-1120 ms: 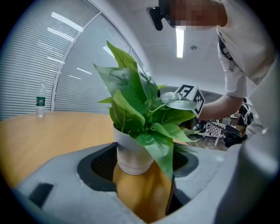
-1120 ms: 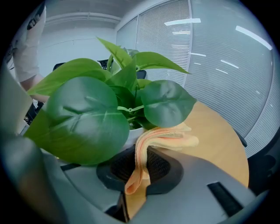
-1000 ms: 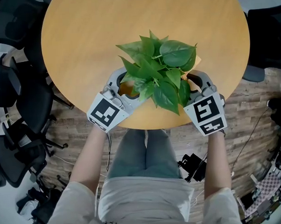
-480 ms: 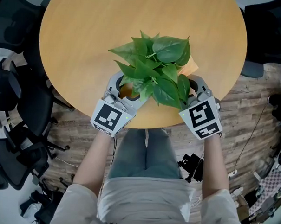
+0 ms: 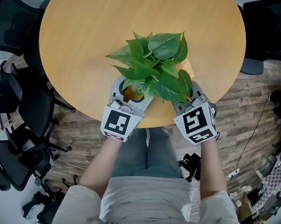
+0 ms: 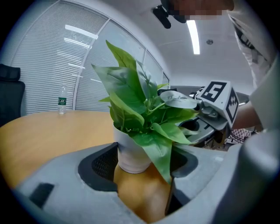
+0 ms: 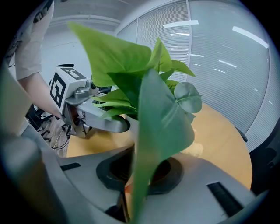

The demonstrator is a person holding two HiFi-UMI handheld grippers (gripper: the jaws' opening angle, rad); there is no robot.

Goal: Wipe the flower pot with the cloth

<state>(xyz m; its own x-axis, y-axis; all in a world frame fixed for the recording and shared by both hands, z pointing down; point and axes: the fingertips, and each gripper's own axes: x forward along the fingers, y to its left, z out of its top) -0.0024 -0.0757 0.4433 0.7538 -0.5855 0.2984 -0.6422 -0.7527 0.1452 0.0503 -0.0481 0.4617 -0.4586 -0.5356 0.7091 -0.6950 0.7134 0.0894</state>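
Counter: the round wooden counter (image 5: pixel 81 37) is carrying the work, all of it sitting at the near edge, in front of the person.
Plant: broad green leaves (image 5: pixel 152 62) are spreading over the pot and hanging across both tongs.
Left tongs: the left tongs (image 6: pixel 143 165) are bracketing the pot low down and appear to be pinching it. The left pad is lying against the white wall, while a leaf is covering the right pad.
Right tongs: the right tongs (image 7: pixel 140 168) are sitting at the pot's right side. Their pads are standing close, leaving only a narrow slit, and a leaf is hanging over that slit, so what they are pinching, if anything, cannot be told.
Flower pot: the white flower pot (image 6: pixel 129 153) is standing upright on the counter, just inside the near edge.
Cloth: a pale yellow patch (image 5: pixel 190 64), probably the cloth, is showing on the counter just beyond the right tongs, beside the pot's far right.
Done: judging by the layout, the pot is sitting braced and the wiping side is standing at its wall.
Left: no wiped area is showing, so most or all of the pot wall is probably awaiting the cloth.
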